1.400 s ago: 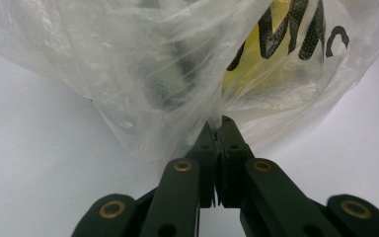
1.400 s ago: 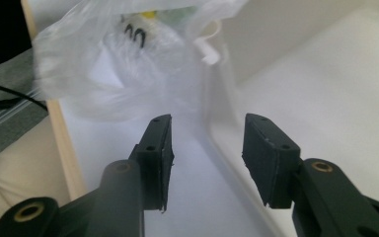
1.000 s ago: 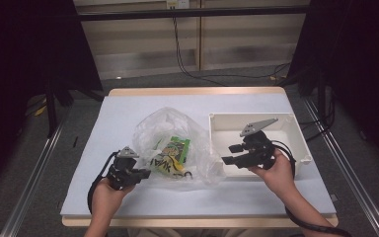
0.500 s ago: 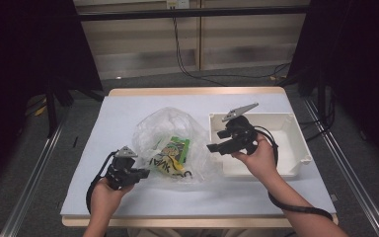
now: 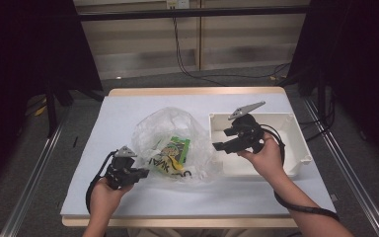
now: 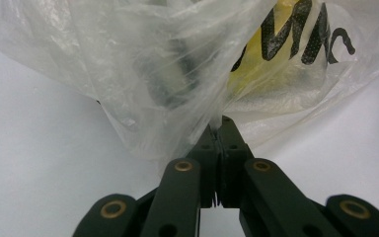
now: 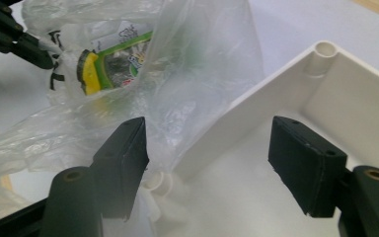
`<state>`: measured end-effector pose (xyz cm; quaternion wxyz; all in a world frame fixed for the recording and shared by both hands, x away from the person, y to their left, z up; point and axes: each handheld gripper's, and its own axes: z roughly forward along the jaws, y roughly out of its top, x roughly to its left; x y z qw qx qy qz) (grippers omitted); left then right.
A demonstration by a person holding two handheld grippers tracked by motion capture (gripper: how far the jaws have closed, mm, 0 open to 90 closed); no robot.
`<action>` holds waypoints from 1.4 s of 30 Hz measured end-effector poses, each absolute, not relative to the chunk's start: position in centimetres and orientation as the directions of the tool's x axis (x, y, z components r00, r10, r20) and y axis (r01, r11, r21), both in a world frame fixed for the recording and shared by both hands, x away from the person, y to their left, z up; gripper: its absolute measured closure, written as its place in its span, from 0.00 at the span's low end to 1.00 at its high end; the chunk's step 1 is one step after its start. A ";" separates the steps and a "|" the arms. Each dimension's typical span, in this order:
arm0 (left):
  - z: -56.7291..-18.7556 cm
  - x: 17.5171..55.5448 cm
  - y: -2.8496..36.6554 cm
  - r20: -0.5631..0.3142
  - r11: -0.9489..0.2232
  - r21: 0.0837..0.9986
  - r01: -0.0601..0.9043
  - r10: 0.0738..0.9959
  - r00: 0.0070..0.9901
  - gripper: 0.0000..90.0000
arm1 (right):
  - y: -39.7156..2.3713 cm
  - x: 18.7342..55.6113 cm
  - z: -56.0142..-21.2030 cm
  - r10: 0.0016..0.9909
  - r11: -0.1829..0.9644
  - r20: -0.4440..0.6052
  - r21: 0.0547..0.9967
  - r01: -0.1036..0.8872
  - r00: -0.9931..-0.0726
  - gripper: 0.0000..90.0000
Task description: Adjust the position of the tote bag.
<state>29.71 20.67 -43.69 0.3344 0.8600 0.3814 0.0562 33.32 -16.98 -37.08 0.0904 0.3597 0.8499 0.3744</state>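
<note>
While held at its near-left edge, plastic bag: clear and crumpled, lying mid-table on the white table, just left of the tray and pressed against its wall.
Writing on bag: bold black letters printed on the film, seen close in the left gripper view, too cut off and folded to read.
Bag contents: green packet with a yellow patch and a printed label; small lettering on it blurred, not legible.
Tray: white plastic, open-topped, right of the bag; visible floor bare.
Left gripper: jaws pinched tight on a fold of the bag's film.
Right gripper: jaws spread wide, having just been opening, nothing between them; hovering over the tray's left wall, aimed toward the bag.
</note>
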 end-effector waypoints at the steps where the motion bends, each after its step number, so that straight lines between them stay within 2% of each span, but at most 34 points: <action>1: -43.7 29.7 20.7 -0.160 -0.483 0.617 0.622 0.697 0.699 0.98 | -17.0 33.4 -37.0 0.680 0.462 0.115 0.700 0.545 -0.724 0.35; 12: -43.8 29.8 20.9 -0.161 -0.481 0.614 0.625 0.699 0.696 0.99 | -17.2 34.2 -36.9 0.692 0.451 0.117 0.700 0.554 -0.712 0.34; 21: -43.8 29.8 20.8 -0.160 -0.486 0.616 0.620 0.693 0.703 0.99 | -14.6 35.4 -36.8 0.682 0.454 0.116 0.706 0.543 -0.722 0.34; 36: -43.8 29.8 20.7 -0.158 -0.490 0.617 0.615 0.689 0.707 0.99 | -9.9 36.4 -37.6 0.676 0.477 0.102 0.695 0.539 -0.730 0.22; 42: -43.8 29.8 20.8 -0.154 -0.489 0.620 0.614 0.691 0.706 0.99 | -8.7 36.6 -38.4 0.687 0.514 0.052 0.670 0.536 -0.725 0.27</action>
